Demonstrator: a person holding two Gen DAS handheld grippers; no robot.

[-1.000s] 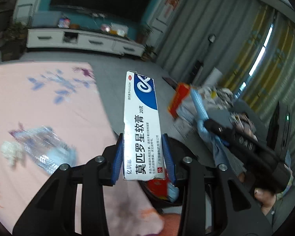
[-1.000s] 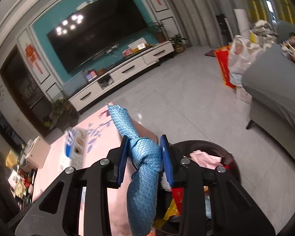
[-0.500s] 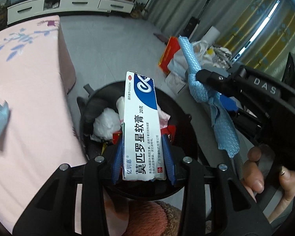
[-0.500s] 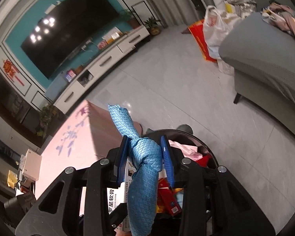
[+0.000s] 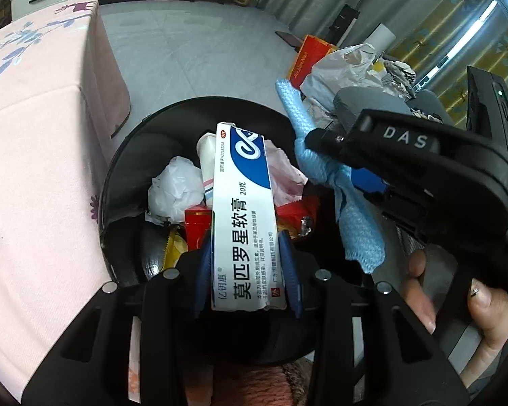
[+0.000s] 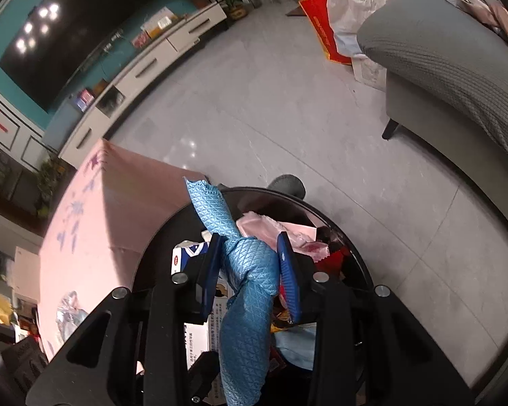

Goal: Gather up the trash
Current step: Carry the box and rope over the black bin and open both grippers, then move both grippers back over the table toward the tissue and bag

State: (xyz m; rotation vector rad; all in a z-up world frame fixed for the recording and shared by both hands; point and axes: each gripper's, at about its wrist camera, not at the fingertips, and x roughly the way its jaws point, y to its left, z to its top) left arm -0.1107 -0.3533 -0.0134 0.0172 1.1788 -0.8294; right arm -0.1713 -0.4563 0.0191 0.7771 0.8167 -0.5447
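My left gripper (image 5: 245,264) is shut on a white and blue ointment box (image 5: 242,216) and holds it upright over the black round trash bin (image 5: 118,182). The bin holds white wrappers, red packets and a pink tissue. My right gripper (image 6: 250,267) is shut on a knotted blue cloth (image 6: 247,287) and hangs over the same bin (image 6: 352,247). In the left wrist view the right gripper (image 5: 321,142) with the cloth (image 5: 352,223) is just right of the box.
A pink-clothed table (image 5: 34,152) stands left of the bin, with a clear wrapper (image 6: 69,311) on it. A grey sofa (image 6: 457,67) is to the right. Bags (image 6: 352,3) lie on the grey tiled floor beyond. A white TV cabinet (image 6: 152,61) lines the far wall.
Both grippers have swung from above the table edge to over the trash bin and tilted downward. Each still holds its item. The bin now fills the view below both.
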